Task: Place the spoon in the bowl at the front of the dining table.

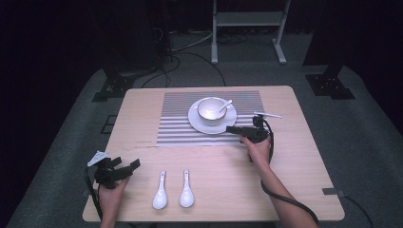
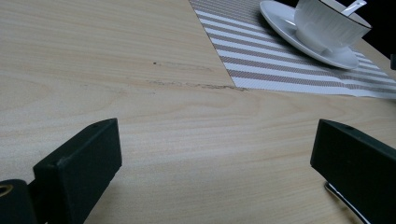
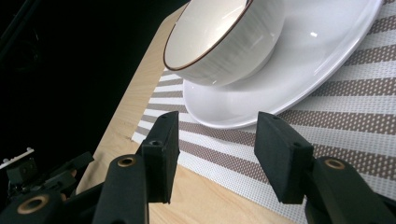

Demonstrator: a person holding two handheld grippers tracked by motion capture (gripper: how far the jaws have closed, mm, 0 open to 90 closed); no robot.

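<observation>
A white bowl [image 1: 211,109] with a dark rim stands on a white plate [image 1: 199,124] on a striped placemat [image 1: 176,128]; a white spoon [image 1: 225,105] leans in the bowl. Two more white spoons [image 1: 160,192] [image 1: 186,190] lie side by side near the table's front edge. My right gripper [image 1: 231,128] rests low over the mat at the plate's right rim. In the right gripper view it [image 3: 218,122] is open and holds nothing, just short of the plate [image 3: 303,70] and bowl [image 3: 219,46]. My left gripper [image 1: 126,163] sits at the front left corner, open wide [image 2: 217,135] over bare wood.
Behind the table stand a white frame [image 1: 247,19] and two black stand bases [image 1: 111,85] [image 1: 330,83], with cables on the floor. A cable trails from the right gripper off the front right of the table [image 1: 285,156]. Bare wood lies between the mat and the two spoons.
</observation>
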